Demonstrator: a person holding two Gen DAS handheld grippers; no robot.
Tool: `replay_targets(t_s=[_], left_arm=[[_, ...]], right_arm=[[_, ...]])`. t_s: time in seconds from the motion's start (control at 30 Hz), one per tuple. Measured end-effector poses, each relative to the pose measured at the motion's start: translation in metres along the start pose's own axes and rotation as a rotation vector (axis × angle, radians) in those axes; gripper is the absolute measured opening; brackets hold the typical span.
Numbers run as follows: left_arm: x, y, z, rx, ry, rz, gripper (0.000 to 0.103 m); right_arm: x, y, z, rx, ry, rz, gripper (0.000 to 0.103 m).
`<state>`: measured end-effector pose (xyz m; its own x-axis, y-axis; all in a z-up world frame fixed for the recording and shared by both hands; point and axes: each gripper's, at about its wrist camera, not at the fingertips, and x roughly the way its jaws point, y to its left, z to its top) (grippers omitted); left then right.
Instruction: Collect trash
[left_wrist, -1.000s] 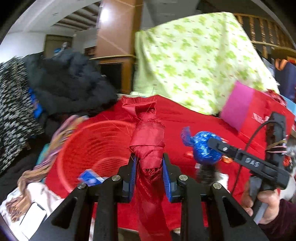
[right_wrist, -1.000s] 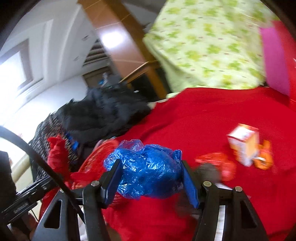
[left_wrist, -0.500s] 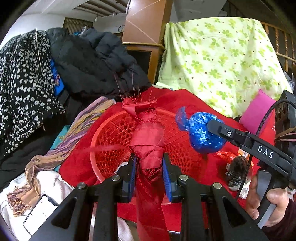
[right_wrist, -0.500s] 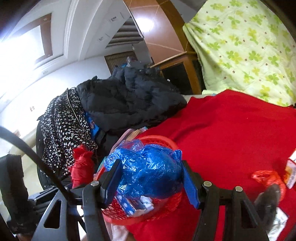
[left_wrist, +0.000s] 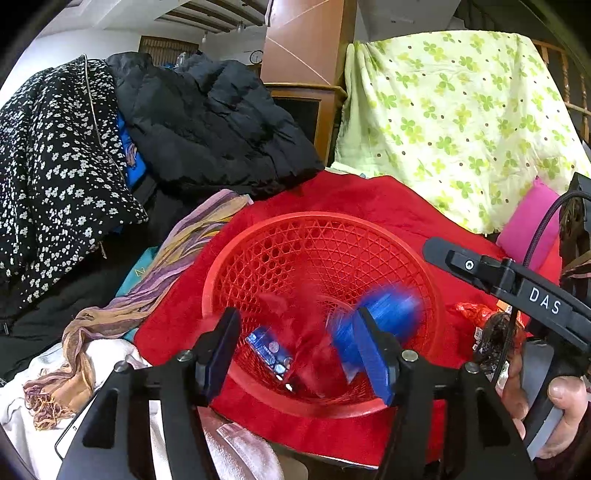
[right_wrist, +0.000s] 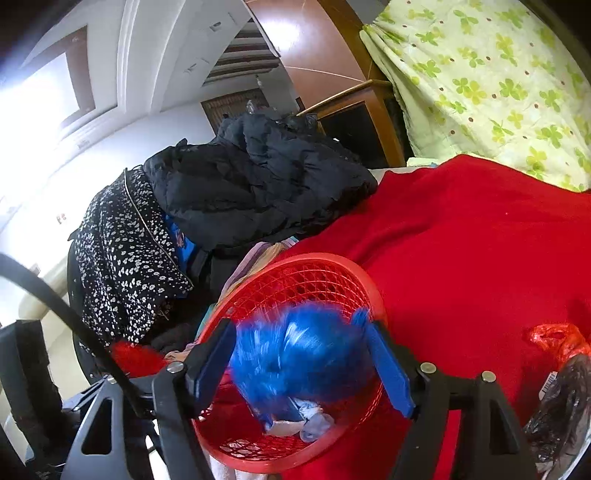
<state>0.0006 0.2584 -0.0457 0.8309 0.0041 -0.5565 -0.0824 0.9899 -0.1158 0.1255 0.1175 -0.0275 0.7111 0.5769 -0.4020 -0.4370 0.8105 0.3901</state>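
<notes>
A red mesh basket (left_wrist: 317, 236) sits on a red cloth (left_wrist: 388, 199). My left gripper (left_wrist: 299, 354) is open above it; a red cloth wad (left_wrist: 314, 343), blurred, is dropping into the basket beside a blue packet (left_wrist: 267, 349). My right gripper (right_wrist: 301, 365) is open over the basket (right_wrist: 295, 266); a blue plastic bag (right_wrist: 295, 354), blurred, is falling from between its jaws. The bag also shows in the left wrist view (left_wrist: 391, 314), under the right gripper's finger (left_wrist: 517, 284).
Black and floral jackets (left_wrist: 147, 129) are piled at the left, with a striped scarf (left_wrist: 155, 280) and a phone (left_wrist: 70, 435) below. A red bag and black wrapper (right_wrist: 561, 376) lie on the cloth at right. A green clover sheet (left_wrist: 461, 122) hangs behind.
Both grippers opened over the basket. The red cloth wad left the left jaws and the blue bag left the right jaws; both are dropping in.
</notes>
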Motion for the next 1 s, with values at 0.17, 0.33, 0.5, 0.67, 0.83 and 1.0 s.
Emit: replay_targets(t_s=[0.17,0.33,0.5,0.67,0.83,1.0], left_arm=[[-0.012,-0.007,-0.001,0.026,-0.017,0.045,0.075],[-0.031,-0.023,0.002,0.052,-0.057,0.098,0.088],[-0.048,-0.046,0.005,0.094,-0.092,0.147,0.093],[-0.06,-0.075,0.006,0.16,-0.115,0.162,0.098],[-0.066,-0.108,0.005,0.232,-0.126,0.146,0.099],[-0.065,-0.137,0.003,0.278,-0.113,0.12,0.099]], right_arm=[[-0.008,-0.002,0.0,0.005,-0.023,-0.004,0.077],[-0.03,-0.011,-0.004,0.012,-0.052,-0.022,0.077],[-0.066,-0.029,-0.006,0.023,-0.082,-0.075,0.077],[-0.106,-0.05,-0.007,0.058,-0.123,-0.113,0.08],[-0.135,-0.066,-0.013,0.049,-0.144,-0.174,0.08],[-0.157,-0.083,-0.022,0.044,-0.158,-0.215,0.08]])
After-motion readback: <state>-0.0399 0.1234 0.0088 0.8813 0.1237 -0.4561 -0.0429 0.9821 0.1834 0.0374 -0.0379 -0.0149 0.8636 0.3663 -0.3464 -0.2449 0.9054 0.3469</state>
